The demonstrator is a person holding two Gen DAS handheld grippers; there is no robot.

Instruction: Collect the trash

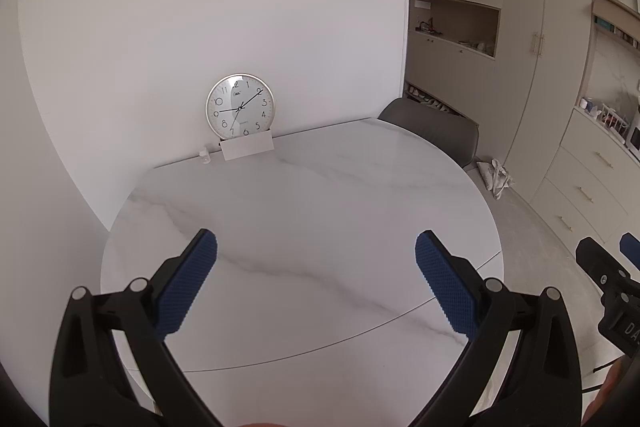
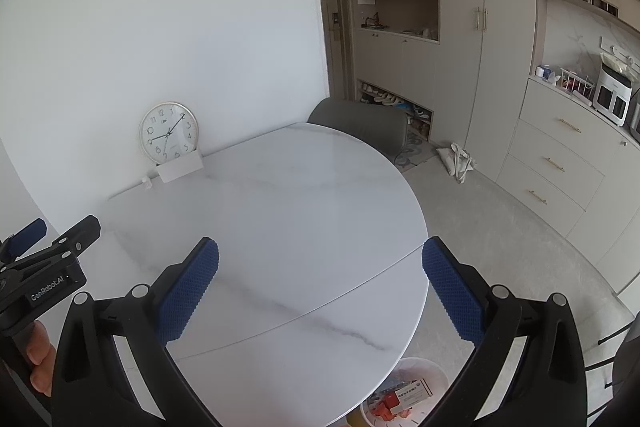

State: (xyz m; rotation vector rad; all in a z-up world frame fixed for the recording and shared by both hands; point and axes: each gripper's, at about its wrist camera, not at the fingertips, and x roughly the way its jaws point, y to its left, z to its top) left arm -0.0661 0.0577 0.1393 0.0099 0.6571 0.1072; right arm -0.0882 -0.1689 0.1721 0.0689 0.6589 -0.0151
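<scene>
My left gripper [image 1: 316, 247] is open and empty above the white marble table [image 1: 304, 195]. My right gripper [image 2: 320, 253] is open and empty above the table's right part [image 2: 304, 203]. A white trash bin [image 2: 416, 391] stands on the floor under the table's right front edge, with a medicine box and red and orange wrappers inside. Each gripper shows in the other's view: the right one at the right edge [image 1: 608, 259], the left one at the left edge [image 2: 44, 239]. No loose trash shows on the tabletop.
A round wall clock [image 1: 240, 111] leans on the wall at the table's back, with a white card [image 1: 247, 147] and a tiny clear item [image 1: 205, 155] beside it. A grey chair [image 2: 360, 125] stands behind the table. A white bag [image 2: 456, 157] lies on the floor by the cabinets [image 2: 560, 163].
</scene>
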